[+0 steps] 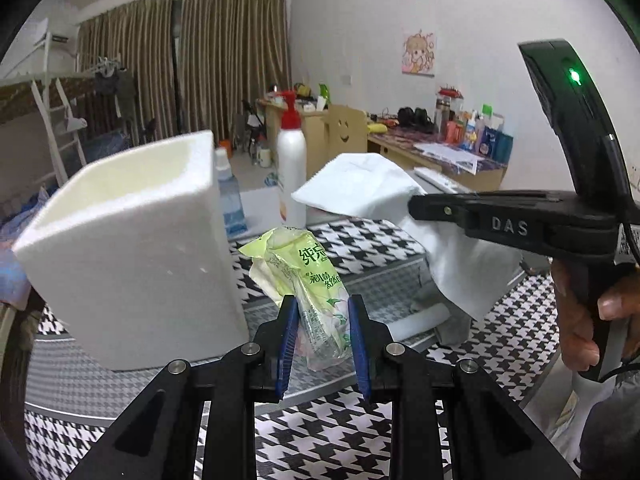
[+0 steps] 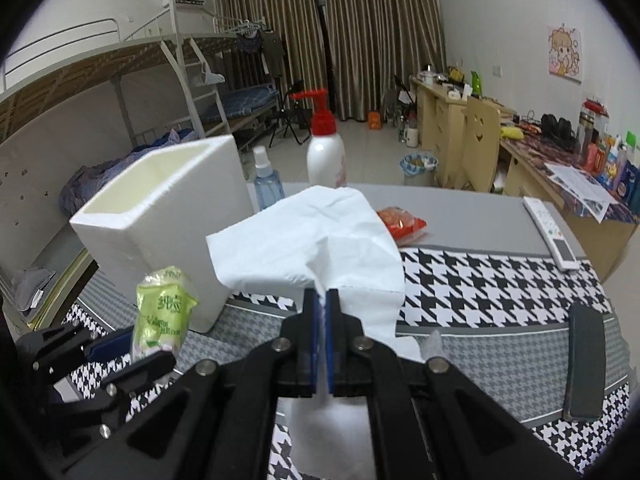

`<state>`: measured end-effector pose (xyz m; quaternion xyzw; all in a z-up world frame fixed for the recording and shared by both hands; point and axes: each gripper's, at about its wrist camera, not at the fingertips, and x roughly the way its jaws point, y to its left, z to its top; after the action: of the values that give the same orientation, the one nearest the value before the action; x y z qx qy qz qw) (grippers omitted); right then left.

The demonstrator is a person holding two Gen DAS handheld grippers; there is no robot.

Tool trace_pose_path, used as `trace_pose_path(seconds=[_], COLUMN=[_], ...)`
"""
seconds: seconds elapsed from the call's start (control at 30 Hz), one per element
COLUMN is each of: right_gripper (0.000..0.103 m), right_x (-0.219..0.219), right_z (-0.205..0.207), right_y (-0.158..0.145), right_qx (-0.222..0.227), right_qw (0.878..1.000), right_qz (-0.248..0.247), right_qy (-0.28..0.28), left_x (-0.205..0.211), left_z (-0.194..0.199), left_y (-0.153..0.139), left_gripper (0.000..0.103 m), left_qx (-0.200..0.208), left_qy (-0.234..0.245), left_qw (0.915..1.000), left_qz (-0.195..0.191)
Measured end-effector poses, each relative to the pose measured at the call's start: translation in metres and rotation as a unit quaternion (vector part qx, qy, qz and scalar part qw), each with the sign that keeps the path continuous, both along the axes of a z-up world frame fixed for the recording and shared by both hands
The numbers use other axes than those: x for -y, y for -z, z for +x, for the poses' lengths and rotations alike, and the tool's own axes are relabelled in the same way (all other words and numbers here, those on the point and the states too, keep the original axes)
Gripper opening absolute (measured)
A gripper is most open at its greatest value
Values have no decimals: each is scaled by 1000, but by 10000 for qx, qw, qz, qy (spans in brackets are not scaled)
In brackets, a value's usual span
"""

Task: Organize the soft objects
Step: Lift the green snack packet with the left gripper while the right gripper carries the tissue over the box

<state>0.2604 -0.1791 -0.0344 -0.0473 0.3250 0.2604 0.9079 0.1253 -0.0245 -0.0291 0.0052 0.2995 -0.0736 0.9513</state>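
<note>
— So what did the left gripper (image 1: pixel 322 308) have when you looked over?

— It was clamped on a green tissue packet (image 1: pixel 310 280), blue pads (image 1: pixel 289 328) pressed to either side of its lower half. The packet was held up above the houndstooth mat (image 1: pixel 500 344), not resting on it. Its long axis ran from the pads away and upward, leaning a little left, with the crumpled top end pointing toward the far side of the table.

— And the right one?

— Nearly closed too. The right gripper (image 2: pixel 323 308) had pinched a white tissue sheet (image 2: pixel 316 236) between its pads, close to the sheet's lower edge. The sheet billowed up and back from the grip, one corner sticking out to the left, the rest draping down on the right. From the left camera you could see that gripper coming in from the side, with the sheet hanging off its tip.

— Where were they relative to the box?

— A white foam box (image 2: pixel 168 220), open at the top, stood on the mat to the left. The packet hung just beside its front right corner, near but not inside. The sheet was to the right of the box, a bit higher.

— Anything else on the table?

— A blue spray bottle (image 2: pixel 266 184) and a white pump bottle (image 2: pixel 326 156) with a red top stood behind the box. A red snack packet (image 2: pixel 402 222) lay on the grey tabletop behind the sheet, a white remote (image 2: pixel 550 232) at the far right, and a dark flat bar (image 2: pixel 586 364) lay on the mat nearer me.
</note>
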Motion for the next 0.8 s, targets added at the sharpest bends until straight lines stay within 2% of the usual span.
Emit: trace_pose_path(seconds=[0.43, 0.8], right_gripper=[5, 5], right_x=[-10, -40], right_z=[-21, -28], right_y=[-30, -43], right_qx=[415, 597], right_qw=[9988, 9969], right_qz=[200, 228], right_qy=[-188, -452], left_x=[-26, -58], left_z=[-28, -40], left_y=[-48, -68], left_gripper=[27, 27], left_qx=[614, 834], left_qy=[-227, -603], left_qw=[9979, 9947], left_qz=[11, 45])
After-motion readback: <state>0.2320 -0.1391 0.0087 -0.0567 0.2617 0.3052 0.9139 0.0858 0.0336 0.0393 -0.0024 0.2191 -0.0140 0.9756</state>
